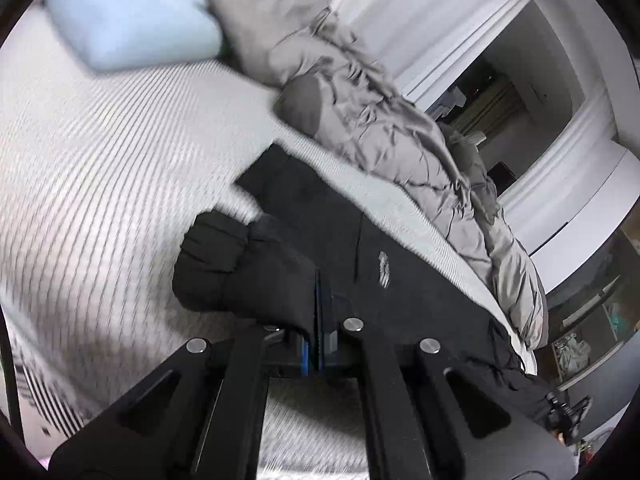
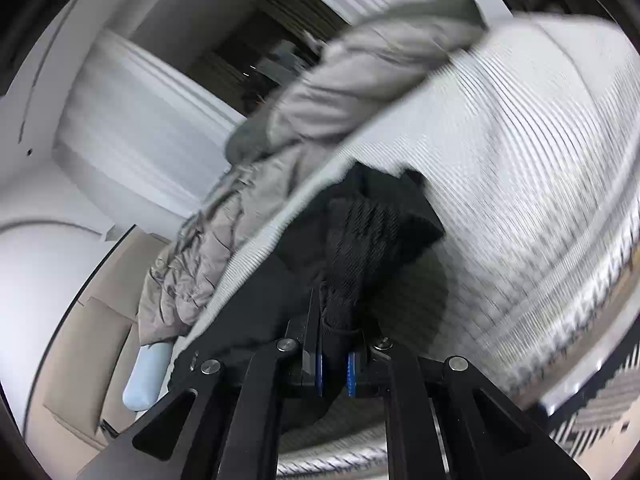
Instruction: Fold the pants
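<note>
The pants (image 1: 320, 208) are clamped by the left gripper (image 1: 320, 304) and the right gripper (image 2: 334, 320); an uneven lift would likely skew the fold.

Soft even light, motion blur, fisheye warping.

Striped white bedspread (image 1: 100, 152) across the bed, blurred in both views. Pale blue pillow (image 1: 132, 24) near the head end, touching a crumpled grey duvet (image 1: 384, 120) heaped along the far edge. White panelled wall (image 1: 424, 12) behind, broken by a dark doorway (image 1: 492, 104). Beige headboard (image 2: 84, 344) visible beside the pillow in the right view.
</note>
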`<act>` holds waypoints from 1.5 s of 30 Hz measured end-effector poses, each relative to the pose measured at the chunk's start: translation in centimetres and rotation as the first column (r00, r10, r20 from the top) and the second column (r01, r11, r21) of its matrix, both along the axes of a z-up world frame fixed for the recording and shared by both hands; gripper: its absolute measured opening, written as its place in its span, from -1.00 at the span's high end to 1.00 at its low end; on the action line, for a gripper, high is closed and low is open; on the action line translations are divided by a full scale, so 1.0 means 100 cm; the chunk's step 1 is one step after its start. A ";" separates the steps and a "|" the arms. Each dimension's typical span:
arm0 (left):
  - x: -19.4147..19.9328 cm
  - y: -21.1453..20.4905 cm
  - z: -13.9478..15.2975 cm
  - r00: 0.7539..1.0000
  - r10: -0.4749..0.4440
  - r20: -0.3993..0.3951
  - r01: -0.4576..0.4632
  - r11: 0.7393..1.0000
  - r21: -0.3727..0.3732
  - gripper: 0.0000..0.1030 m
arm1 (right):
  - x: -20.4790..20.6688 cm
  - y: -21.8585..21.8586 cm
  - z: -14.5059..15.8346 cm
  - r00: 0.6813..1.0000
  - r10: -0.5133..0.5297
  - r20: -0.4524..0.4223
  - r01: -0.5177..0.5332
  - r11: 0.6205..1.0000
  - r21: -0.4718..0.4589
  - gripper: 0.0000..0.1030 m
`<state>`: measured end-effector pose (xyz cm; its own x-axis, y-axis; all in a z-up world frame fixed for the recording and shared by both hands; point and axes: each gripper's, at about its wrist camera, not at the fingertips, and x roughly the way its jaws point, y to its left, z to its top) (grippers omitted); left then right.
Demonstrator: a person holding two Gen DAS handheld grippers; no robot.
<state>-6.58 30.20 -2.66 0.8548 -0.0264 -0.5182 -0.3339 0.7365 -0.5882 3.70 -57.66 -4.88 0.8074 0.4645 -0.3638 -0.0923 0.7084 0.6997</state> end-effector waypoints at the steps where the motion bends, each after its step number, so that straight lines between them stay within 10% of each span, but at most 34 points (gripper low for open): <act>1: 0.012 0.002 0.009 1.000 -0.003 0.002 0.003 1.000 0.011 1.00 | 0.005 0.006 0.016 1.000 -0.008 0.024 0.008 1.000 -0.014 0.86; 9: 0.181 0.024 0.057 0.994 0.026 -0.105 -0.014 0.994 0.112 0.82 | 0.125 0.047 0.089 0.996 -0.090 0.019 0.091 0.985 -0.144 0.85; 13: 0.256 0.034 0.031 0.982 0.021 -0.185 -0.009 0.998 0.066 -0.17 | 0.217 0.064 0.084 0.991 -0.124 -0.048 0.108 0.961 -0.256 0.57; 14: 0.268 0.039 0.024 0.976 0.034 -0.217 -0.023 0.998 0.053 -0.27 | 0.237 0.068 0.077 0.988 -0.129 -0.082 0.101 0.956 -0.276 0.24; 18: 0.262 0.056 0.017 0.982 0.073 -0.173 -0.063 0.996 0.062 -0.67 | 0.277 0.081 0.047 0.968 -0.176 -0.181 0.105 0.933 -0.345 0.00; 21: 0.250 0.067 0.023 0.979 0.119 -0.168 -0.106 0.991 0.084 -0.67 | 0.271 0.083 0.045 0.976 -0.173 -0.134 0.110 0.918 -0.381 -0.53; 24: 0.232 0.060 0.020 0.986 0.078 -0.150 -0.075 0.997 0.024 -0.67 | 0.261 0.077 0.049 0.969 -0.222 -0.110 0.144 0.867 -0.476 -0.58; 33: 0.176 -0.022 -0.015 0.994 -0.016 -0.112 0.006 0.996 -0.089 -0.59 | 0.170 0.085 0.058 0.993 -0.104 -0.054 0.083 0.947 -0.311 -0.76; 39: 0.210 -0.039 -0.060 0.973 -0.033 -0.226 0.003 0.991 -0.133 -0.04 | 0.122 0.102 0.040 0.999 -0.042 0.000 0.041 0.970 -0.239 -0.78; 43: 0.223 -0.036 -0.072 0.968 0.008 -0.250 -0.036 0.994 -0.108 0.98 | 0.113 0.103 0.029 0.996 -0.091 0.019 0.092 0.951 -0.296 -0.78; 45: 0.215 -0.038 -0.061 0.980 0.019 -0.196 -0.036 0.996 -0.083 0.98 | 0.118 0.097 0.024 0.994 -0.109 0.002 0.105 0.953 -0.285 -0.78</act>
<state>14.88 26.45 -8.75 0.7386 -0.0560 -0.6718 -0.4678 0.6751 -0.5705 15.48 -47.93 -2.47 0.8405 0.2518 -0.4798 0.0028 0.8834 0.4687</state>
